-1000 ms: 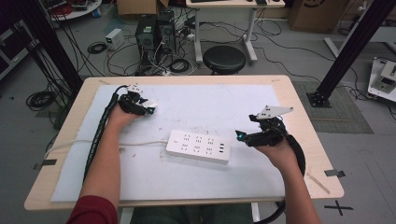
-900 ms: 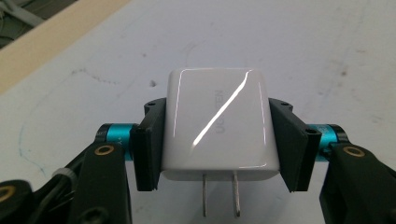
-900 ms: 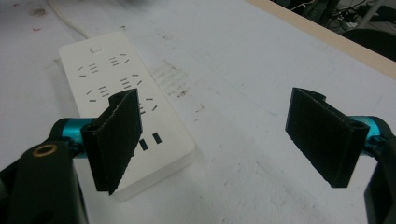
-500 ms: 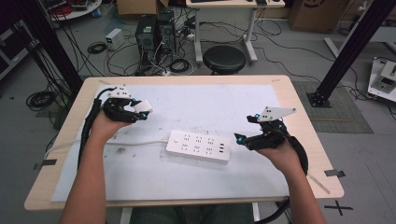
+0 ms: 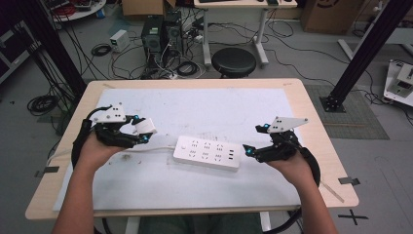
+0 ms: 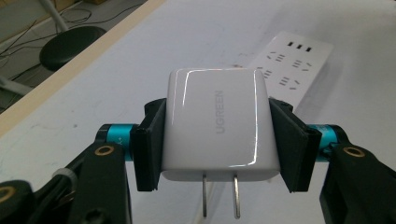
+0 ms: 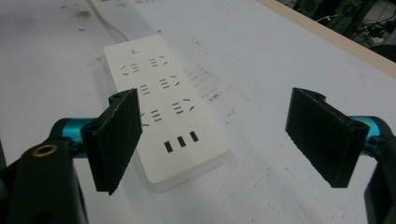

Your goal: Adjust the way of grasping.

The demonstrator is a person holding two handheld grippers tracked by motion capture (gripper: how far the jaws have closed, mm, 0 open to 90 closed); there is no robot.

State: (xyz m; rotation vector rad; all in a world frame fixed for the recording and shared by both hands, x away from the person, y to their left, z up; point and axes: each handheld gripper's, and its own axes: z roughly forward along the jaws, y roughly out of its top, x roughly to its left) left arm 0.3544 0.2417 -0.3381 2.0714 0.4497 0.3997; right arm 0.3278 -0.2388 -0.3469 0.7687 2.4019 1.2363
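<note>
Compared with half a second ago, the left gripper (image 5: 139, 131) sits closer to the white rectangular plastic power strip (image 5: 208, 152), having swung in from the far left part of the table, while the right gripper (image 5: 253, 151) has barely shifted beside the strip's right end.

Between the left gripper's black jaws sits a glossy white plastic wall charger with two flat metal prongs (image 6: 219, 126), pinched by its two side faces. That grip leaves the prongs free and the branded face unobstructed, which suits pushing it into a socket; judging from this, plugging it into the strip is the likely aim. In the left gripper view the prongs point back toward the camera, so the wrist probably has to turn before they can face a socket.

The right gripper's jaws stand wide apart and hold nothing. In the right gripper view they frame the near end of the strip, the end with three small slots, with one pad (image 7: 114, 137) over the strip's corner. This placement looks meant to steady the strip against the push of insertion.

The strip lies flat on the white mat covering the pale wooden table (image 5: 311, 114), its white cord (image 5: 156, 147) trailing off to the left under the left gripper.
</note>
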